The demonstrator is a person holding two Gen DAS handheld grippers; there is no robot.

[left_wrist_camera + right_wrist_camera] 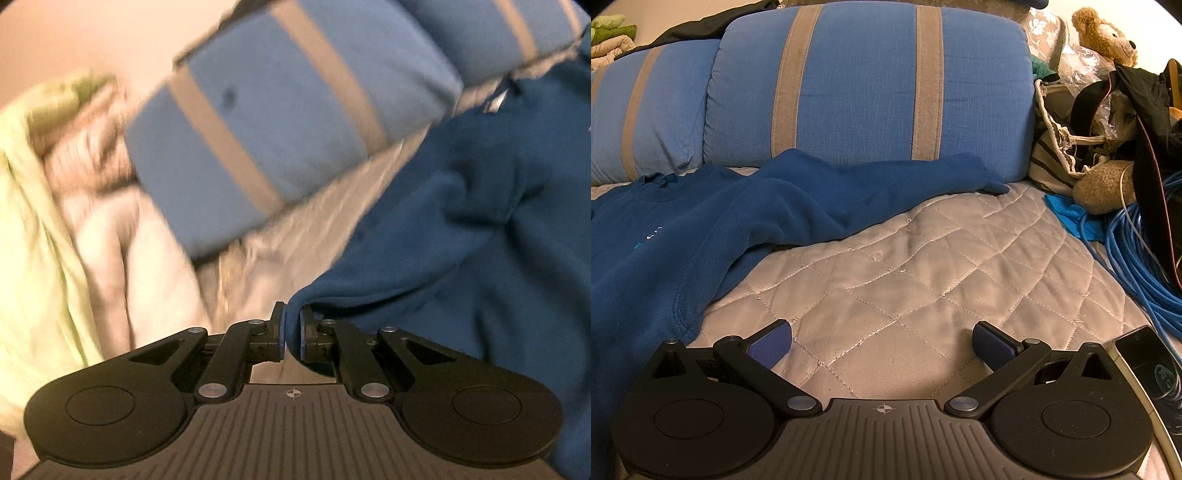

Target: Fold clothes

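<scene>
While pinched by left gripper, sweatshirt drapes right.

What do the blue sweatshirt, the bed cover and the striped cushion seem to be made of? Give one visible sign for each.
Blue sweatshirt: looks like soft fleece or brushed cotton knit, matte, with a fuzzy nap and stitched seams.
Bed cover: quilted grey woven fabric, likely padded; diamond stitching puckers the surface.
Striped cushion: woven cloth, perhaps cotton or linen; a slubby crosshatch weave shows, with plusher grey bands.
</scene>
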